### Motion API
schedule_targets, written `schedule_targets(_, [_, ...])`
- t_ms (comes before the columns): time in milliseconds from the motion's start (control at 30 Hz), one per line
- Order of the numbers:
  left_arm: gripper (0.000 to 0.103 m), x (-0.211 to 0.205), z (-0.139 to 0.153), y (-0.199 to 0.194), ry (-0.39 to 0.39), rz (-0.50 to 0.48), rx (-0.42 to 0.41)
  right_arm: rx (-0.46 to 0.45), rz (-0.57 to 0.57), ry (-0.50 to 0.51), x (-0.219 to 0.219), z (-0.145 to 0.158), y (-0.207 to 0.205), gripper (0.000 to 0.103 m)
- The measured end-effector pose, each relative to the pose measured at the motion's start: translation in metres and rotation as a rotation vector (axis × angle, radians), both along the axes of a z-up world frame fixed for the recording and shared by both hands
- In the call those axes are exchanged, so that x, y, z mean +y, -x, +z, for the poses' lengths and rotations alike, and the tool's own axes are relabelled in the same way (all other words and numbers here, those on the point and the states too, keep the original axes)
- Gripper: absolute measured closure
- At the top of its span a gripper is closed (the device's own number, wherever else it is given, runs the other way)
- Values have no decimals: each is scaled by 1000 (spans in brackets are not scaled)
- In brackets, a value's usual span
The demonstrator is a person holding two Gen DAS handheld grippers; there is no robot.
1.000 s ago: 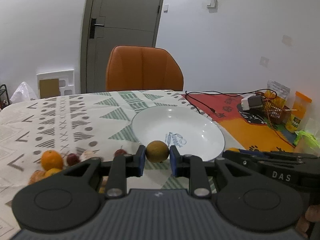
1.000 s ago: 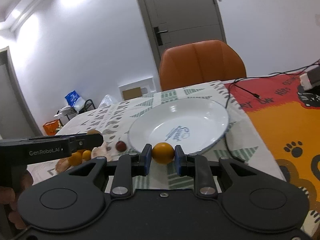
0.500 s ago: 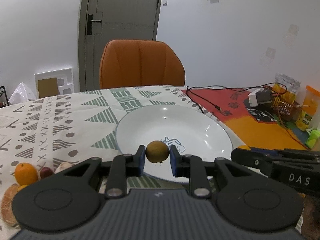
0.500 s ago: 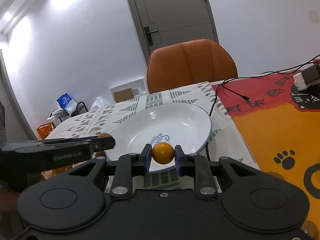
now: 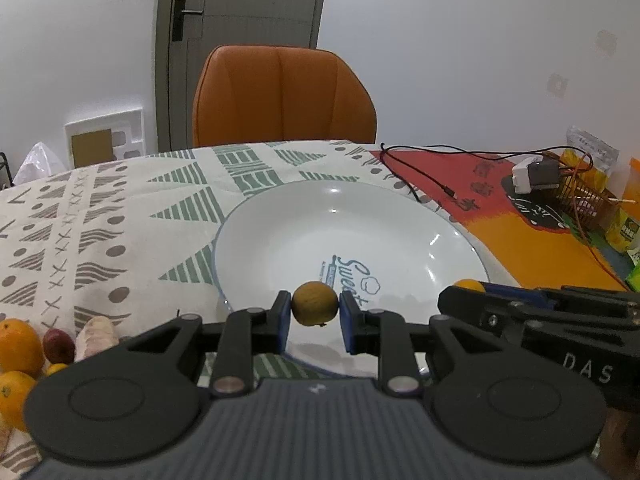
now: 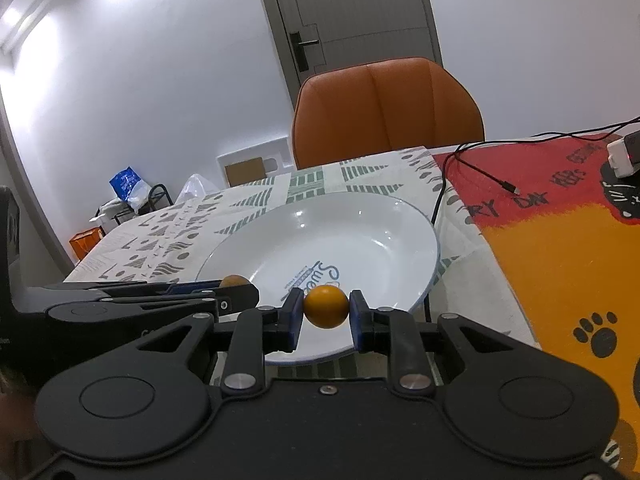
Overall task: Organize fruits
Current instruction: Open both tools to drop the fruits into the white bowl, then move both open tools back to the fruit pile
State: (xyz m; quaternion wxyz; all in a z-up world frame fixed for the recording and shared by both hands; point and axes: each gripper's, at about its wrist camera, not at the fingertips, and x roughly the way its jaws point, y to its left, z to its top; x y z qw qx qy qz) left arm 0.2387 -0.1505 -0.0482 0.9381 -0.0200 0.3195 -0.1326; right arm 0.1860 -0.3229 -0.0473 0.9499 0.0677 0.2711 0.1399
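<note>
My left gripper (image 5: 314,316) is shut on a dull yellow-brown round fruit (image 5: 314,303), held over the near rim of a white plate (image 5: 280,240). My right gripper (image 6: 326,318) is shut on a bright orange round fruit (image 6: 326,306), also over the near edge of the white plate (image 6: 380,240). In the left wrist view the right gripper (image 5: 472,292) reaches in from the right with its orange fruit (image 5: 469,283) peeking out. In the right wrist view the left gripper (image 6: 236,288) comes in from the left beside mine. Nothing lies in the plate.
Several more fruits, among them oranges (image 5: 18,346) and a dark red one (image 5: 58,345), lie at the table's left. A black cable (image 5: 424,178) runs beside the plate toward a charger (image 5: 534,174) and packets on the right. An orange chair (image 5: 282,96) stands behind the table.
Both grippers have carried their fruits forward from the tablecloth to over the plate's near rim. The loose fruits have slid toward the left edge of the left wrist view.
</note>
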Motion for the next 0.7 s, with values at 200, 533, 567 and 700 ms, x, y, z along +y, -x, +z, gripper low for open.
schedule_targets(200, [73,4,9,2,-4,16,-23,3,-13,-6,2,-3,-3,80])
schedule_targets(533, [18,30,31,29,-6,105,-103,-31,-19,-29,-2,3,8,57])
schedule_targets(567, [18,33,34,33,-7,114,-109,-41,-17,-30,-2,4,11,54])
schedule_targets(700, [11,49,44,50,21,128,-152,-62,-7,-33,-2,8,19,43])
